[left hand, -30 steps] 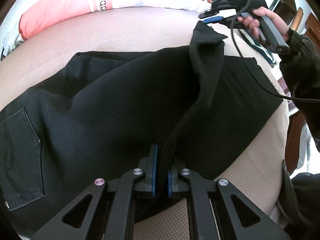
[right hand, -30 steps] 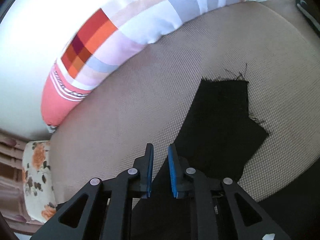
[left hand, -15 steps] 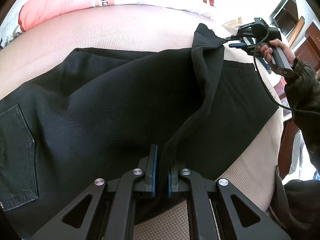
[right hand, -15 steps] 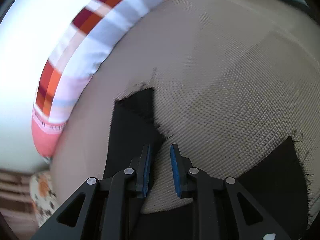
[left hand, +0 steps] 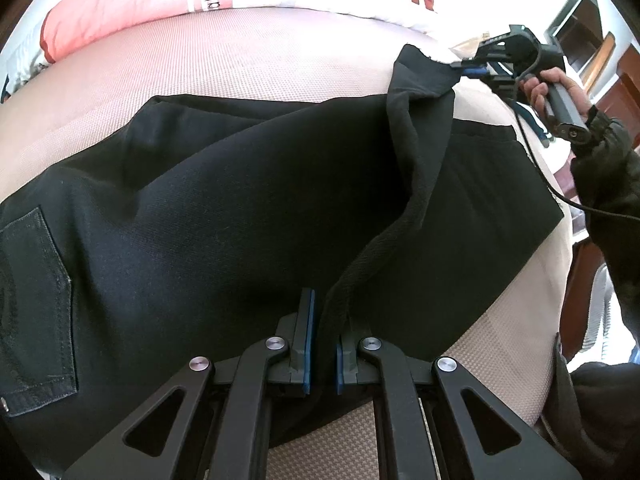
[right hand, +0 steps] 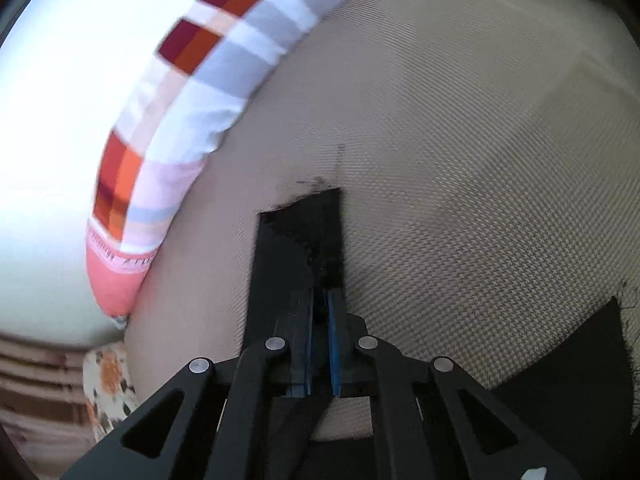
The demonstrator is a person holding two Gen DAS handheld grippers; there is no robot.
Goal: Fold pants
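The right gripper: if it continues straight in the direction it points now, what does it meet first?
The right gripper is already shut on the frayed hem of the black pants. Beyond that cloth, it would probably reach the beige mattress cover; depth is unclear.

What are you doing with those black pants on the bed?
A person is folding the black pants, which lie on a beige mattress, with a gripper in each hand. The left gripper is shut on a bunched fold of one leg. The right gripper has just closed on that leg's frayed hem, near the striped pillow.
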